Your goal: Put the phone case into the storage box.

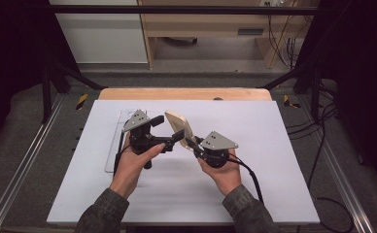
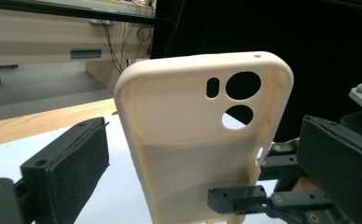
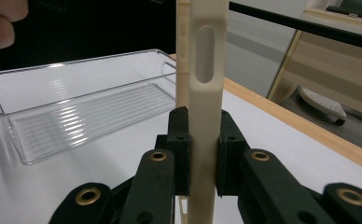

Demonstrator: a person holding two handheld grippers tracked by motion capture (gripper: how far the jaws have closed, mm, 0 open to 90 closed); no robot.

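A person stands at the worktop (image 1: 254, 194), which has a pale lilac-white cover, and holds one gripper in each hand. The right gripper (image 3: 202, 154) has its jaws closed narrow on the thin edge of a cream phone case (image 2: 202, 140); in the right gripper view the two black pads press on both sides of the case, near its lower end. The case stands upright in the air above the middle of the worktop, not touching it. Its open inner side, with the camera holes near the top, faces the left gripper.

The left gripper (image 2: 207, 163) has its jaws wide. In the left gripper view one black pad is on each side of the case, both clearly apart from it, so this gripper holds nothing. In the high view the left gripper (image 1: 169, 133) is just beside the case (image 1: 179, 127), and the right gripper (image 1: 192, 142) comes to it from the other side and from lower.

A clear plastic tray (image 3: 76, 116) with a ribbed bottom lies on the worktop behind the left gripper, near the left part of the cover. It is seen also in the high view (image 1: 113, 145), partly hidden by the left hand (image 1: 133, 162). The right hand (image 1: 223, 172) is under its gripper, and a black cable trails from it toward the person.
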